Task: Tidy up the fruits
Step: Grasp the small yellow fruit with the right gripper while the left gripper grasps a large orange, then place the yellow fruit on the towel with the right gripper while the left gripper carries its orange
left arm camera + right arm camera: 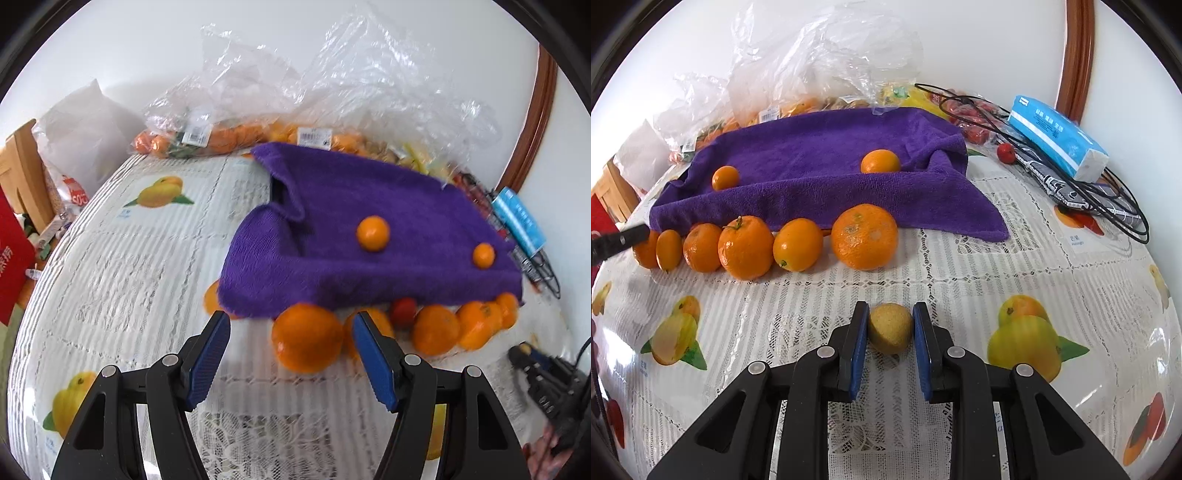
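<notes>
Your right gripper (890, 328) clamps a brownish kiwi (889, 328), long axis roughly upright; your left gripper (291, 332) gapes wide near the oranges (307, 338).

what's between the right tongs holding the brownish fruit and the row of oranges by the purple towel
Only bare lace-patterned tablecloth. In the right wrist view, nothing sits between the right tongs, shut on the round brownish-green fruit, and the row of oranges.
</notes>
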A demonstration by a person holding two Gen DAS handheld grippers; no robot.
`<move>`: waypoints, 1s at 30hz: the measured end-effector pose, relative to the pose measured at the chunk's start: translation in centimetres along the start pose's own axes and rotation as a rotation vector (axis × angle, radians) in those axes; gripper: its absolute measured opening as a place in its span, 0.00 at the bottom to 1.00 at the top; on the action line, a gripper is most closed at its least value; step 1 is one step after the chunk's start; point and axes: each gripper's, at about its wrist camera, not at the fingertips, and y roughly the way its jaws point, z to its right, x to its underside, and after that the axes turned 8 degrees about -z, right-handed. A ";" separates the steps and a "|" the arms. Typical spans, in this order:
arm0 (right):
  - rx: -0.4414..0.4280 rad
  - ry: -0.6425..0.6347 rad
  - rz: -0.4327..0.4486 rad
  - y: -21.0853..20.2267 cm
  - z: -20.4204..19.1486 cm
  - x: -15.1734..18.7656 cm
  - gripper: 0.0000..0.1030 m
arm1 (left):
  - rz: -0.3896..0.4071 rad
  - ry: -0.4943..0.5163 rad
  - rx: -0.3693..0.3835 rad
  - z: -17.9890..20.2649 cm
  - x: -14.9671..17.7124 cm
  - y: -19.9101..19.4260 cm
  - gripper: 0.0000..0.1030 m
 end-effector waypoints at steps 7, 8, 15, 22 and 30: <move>-0.021 0.013 0.001 0.0 0.2 0.0 0.24 | -0.045 0.007 0.020 0.3 0.3 1.9 0.46; -0.020 0.013 0.001 0.1 0.2 0.0 0.24 | -0.031 0.017 0.005 0.6 0.5 1.9 0.41; -0.019 0.005 0.001 0.1 0.2 0.0 0.26 | -0.025 0.008 0.031 0.3 0.4 1.9 0.41; -0.033 -0.001 0.001 0.1 0.1 0.1 0.32 | -0.022 -0.007 0.034 0.2 0.4 1.9 0.40; -0.007 -0.021 0.002 -0.2 -0.2 0.4 0.24 | 0.013 -0.025 0.067 -0.2 0.5 1.1 0.39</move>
